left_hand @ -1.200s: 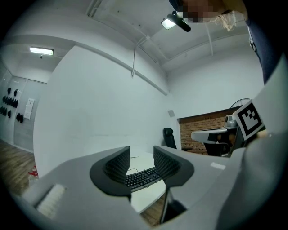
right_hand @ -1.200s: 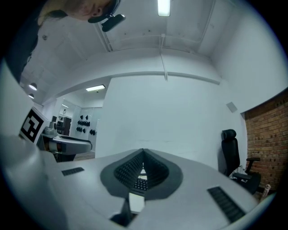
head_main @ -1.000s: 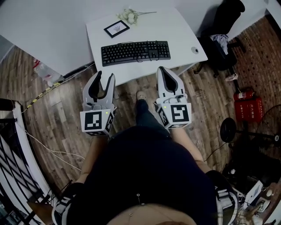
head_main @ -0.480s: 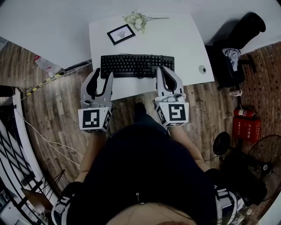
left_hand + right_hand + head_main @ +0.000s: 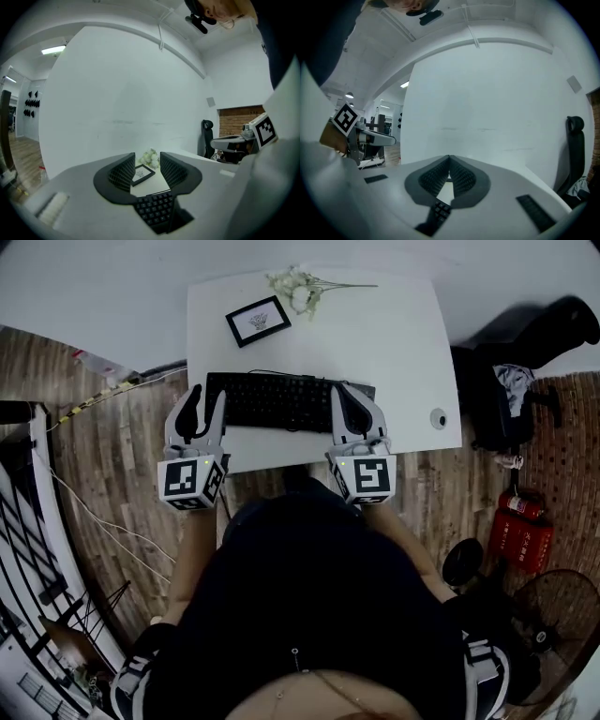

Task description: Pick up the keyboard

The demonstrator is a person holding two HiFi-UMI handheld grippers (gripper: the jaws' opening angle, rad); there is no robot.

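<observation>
A black keyboard (image 5: 281, 401) lies across the white desk (image 5: 403, 343), near its front edge. My left gripper (image 5: 206, 396) is at the keyboard's left end with its jaws apart and nothing between them. In the left gripper view the keys (image 5: 157, 211) show just below and beyond the open left gripper (image 5: 147, 165). My right gripper (image 5: 344, 390) reaches over the keyboard's right end, jaws closed tip to tip and empty. The right gripper view shows the shut right gripper (image 5: 449, 163) with a few keys (image 5: 440, 211) under it. Contact with the keyboard cannot be told.
A framed picture (image 5: 257, 321) and a bunch of white flowers (image 5: 300, 287) lie behind the keyboard. A mouse (image 5: 438, 418) sits at the desk's right edge. A dark chair (image 5: 525, 381), a fire extinguisher (image 5: 521, 532) and a fan (image 5: 553, 615) stand to the right.
Both grippers have moved forward and a little down, from over the wooden floor to the keyboard's two ends. Their jaws look the same as before.
</observation>
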